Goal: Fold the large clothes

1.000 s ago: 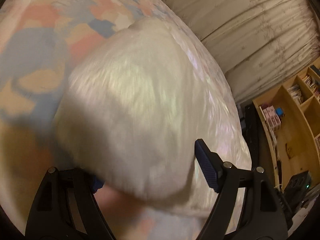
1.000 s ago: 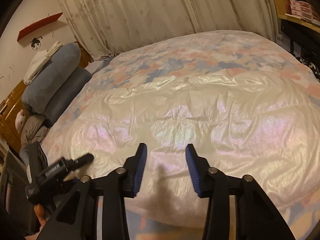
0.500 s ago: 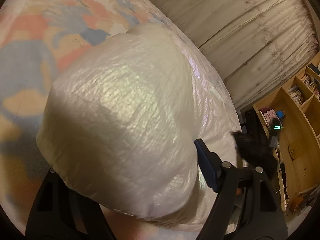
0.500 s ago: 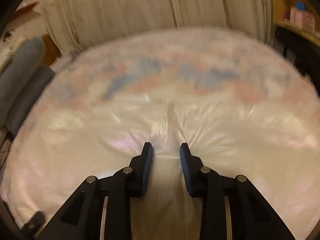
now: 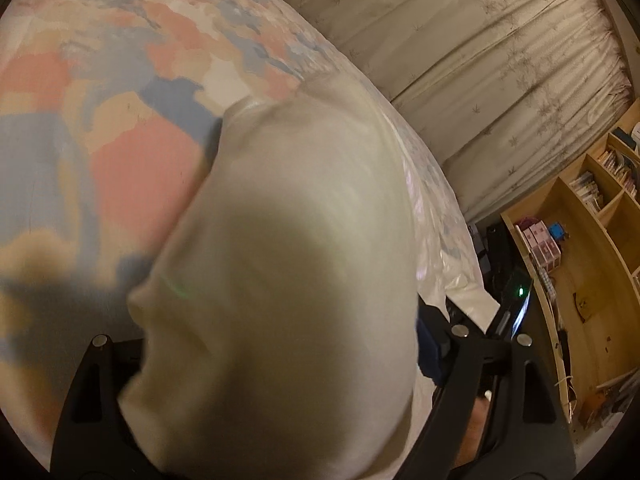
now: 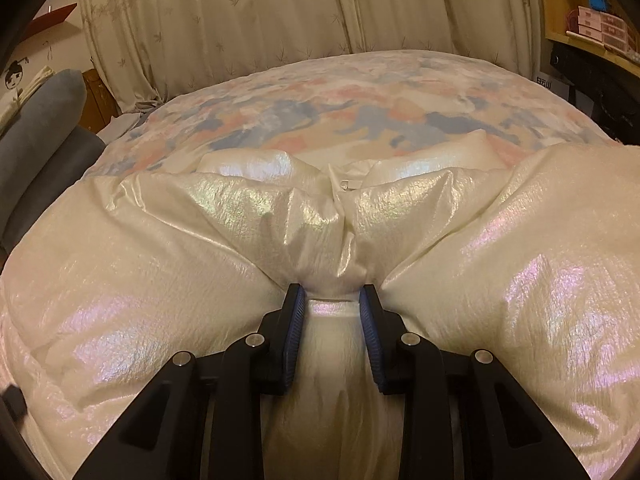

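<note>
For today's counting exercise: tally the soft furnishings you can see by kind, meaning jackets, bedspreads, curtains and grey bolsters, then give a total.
Jacket: 1
Bedspread: 1
Curtain: 1
Grey bolster: 2
Total: 5

Jacket (image 6: 224, 220) — glossy, crinkled, pearly cloth
</note>
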